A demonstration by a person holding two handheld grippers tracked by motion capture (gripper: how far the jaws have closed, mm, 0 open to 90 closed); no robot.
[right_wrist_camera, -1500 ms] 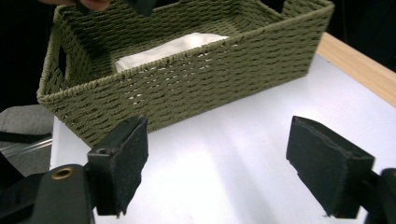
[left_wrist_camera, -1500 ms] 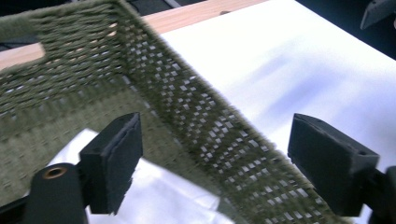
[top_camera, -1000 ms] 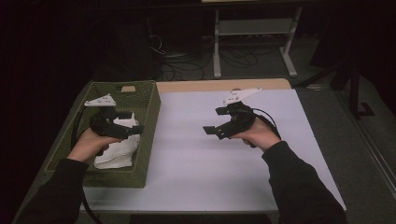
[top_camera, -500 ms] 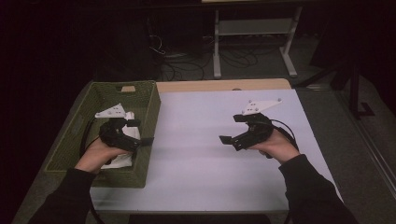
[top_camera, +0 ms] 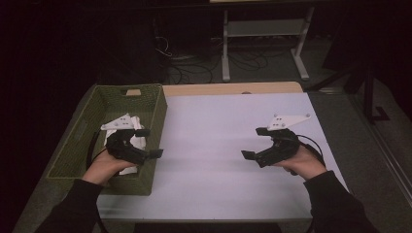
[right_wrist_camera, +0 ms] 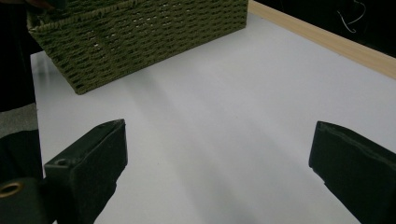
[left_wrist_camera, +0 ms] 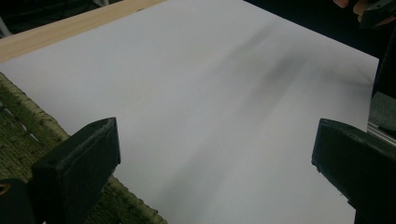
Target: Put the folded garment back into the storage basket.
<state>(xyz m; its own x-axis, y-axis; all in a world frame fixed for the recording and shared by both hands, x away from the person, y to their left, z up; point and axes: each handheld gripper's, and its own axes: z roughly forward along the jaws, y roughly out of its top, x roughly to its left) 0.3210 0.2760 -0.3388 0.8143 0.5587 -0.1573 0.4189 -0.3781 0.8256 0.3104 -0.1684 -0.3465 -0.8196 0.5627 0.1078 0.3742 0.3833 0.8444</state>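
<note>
At nine o'clock on the white bench, the left tool hangs jaws apart and empty over the green woven basket; at three o'clock, the right tool hovers gaping, empty.

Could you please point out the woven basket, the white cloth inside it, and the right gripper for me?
woven basket [top_camera: 156,108], high view, on its right rim.
white cloth [top_camera: 116,123], high view, on its upper part behind the left gripper.
right gripper [top_camera: 253,142], high view, midway between its open fingertips.
</note>
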